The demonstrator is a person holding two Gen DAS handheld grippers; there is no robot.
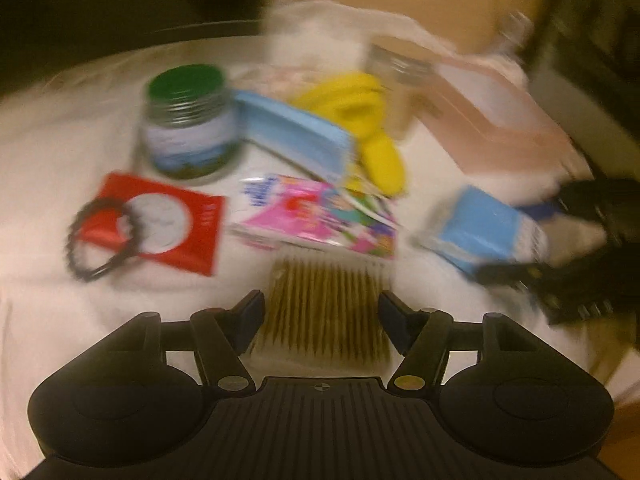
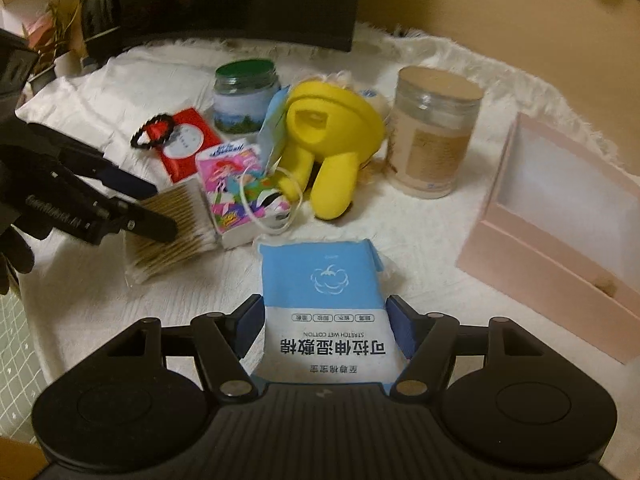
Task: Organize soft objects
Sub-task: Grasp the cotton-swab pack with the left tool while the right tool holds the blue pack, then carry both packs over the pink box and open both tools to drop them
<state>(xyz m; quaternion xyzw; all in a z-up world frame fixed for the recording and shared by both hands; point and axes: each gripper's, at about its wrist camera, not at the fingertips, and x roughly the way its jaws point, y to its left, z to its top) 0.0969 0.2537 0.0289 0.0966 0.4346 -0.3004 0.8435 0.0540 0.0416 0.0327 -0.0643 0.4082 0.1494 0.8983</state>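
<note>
Sorting step: picking up soft packs from the white fluffy cloth [image 2: 420,248].
Left gripper [image 1: 322,312]: jaws wide, astride the clear cotton-swab pack [image 1: 324,312], not gripping.
Right gripper [image 2: 326,324]: jaws touching the blue-and-white wet-cotton pack [image 2: 324,304]; grip looks closed.
Next: left must close on swabs; the pink open box [image 2: 560,216], at right, is probably the goal.

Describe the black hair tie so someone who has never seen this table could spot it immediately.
Start at the green-lidded glass jar at the back of the white cloth. Just in front of it, toward the left, lies a red packet with a white circle. The black hair tie rests on that packet's far left corner: the only black beaded ring there.
</note>
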